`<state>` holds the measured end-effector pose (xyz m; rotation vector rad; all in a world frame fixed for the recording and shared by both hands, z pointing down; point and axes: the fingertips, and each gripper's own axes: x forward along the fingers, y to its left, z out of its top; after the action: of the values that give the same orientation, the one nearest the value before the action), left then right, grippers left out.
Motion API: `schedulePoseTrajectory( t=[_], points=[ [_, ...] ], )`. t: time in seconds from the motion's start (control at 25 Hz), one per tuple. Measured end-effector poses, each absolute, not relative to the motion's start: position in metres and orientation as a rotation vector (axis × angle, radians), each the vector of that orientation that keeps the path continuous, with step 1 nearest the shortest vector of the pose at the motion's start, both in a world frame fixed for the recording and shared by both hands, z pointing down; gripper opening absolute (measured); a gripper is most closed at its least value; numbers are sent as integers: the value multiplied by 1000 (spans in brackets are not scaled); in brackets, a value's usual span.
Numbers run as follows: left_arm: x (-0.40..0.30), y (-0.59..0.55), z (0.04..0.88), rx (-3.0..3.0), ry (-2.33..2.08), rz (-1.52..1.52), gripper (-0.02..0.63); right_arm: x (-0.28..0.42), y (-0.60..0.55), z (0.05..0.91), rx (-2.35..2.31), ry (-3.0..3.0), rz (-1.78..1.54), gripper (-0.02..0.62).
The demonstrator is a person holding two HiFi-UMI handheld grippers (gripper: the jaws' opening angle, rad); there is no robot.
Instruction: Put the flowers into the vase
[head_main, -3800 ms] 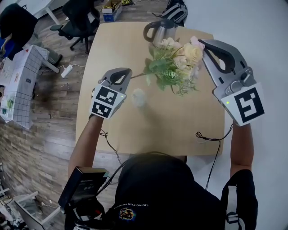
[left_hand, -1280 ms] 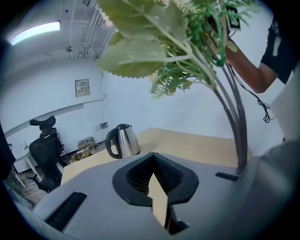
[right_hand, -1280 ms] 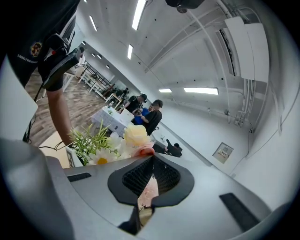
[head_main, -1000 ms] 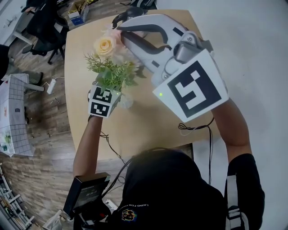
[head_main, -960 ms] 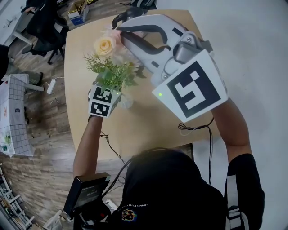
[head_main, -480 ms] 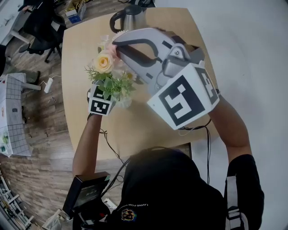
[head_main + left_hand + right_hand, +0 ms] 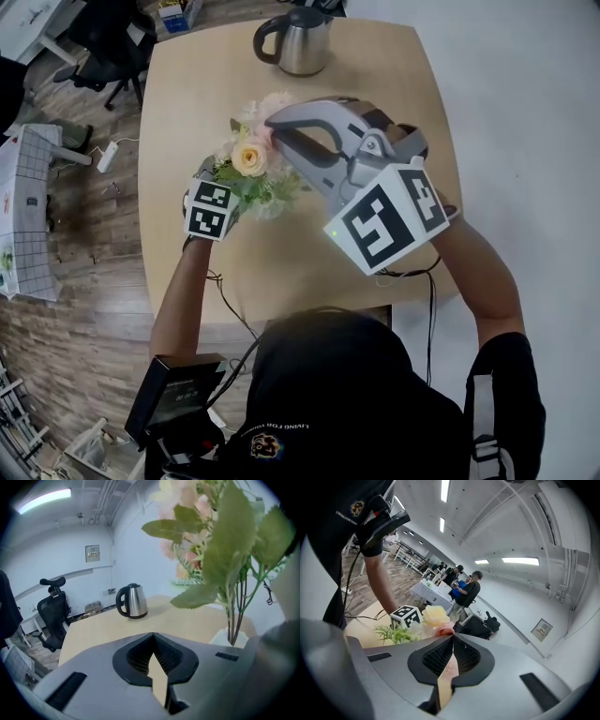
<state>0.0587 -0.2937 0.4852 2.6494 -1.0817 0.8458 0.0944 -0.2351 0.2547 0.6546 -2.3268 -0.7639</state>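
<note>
We note the flowers [image 7: 251,169] centre-left in the head view, above the table [image 7: 394,112]. At the right of the left gripper view we see their stems running down to the mouth of a white vase [image 7: 225,637]; how deep they sit we cannot tell. On the right gripper [image 7: 452,637] the fingers are clenched on a pink bloom at the top of the bunch. On the left gripper [image 7: 153,637] the fingers are clenched on nothing, just beside the vase. A kettle [image 7: 302,42] stands at the top of the head view, well apart.
</note>
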Motion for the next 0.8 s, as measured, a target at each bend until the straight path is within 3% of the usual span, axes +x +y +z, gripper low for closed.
schedulePoseTrajectory(
  t=[0.8],
  points=[
    [0, -241, 502, 2461, -1187, 692, 6, 89, -199, 304, 522, -2408, -597, 21]
  ],
)
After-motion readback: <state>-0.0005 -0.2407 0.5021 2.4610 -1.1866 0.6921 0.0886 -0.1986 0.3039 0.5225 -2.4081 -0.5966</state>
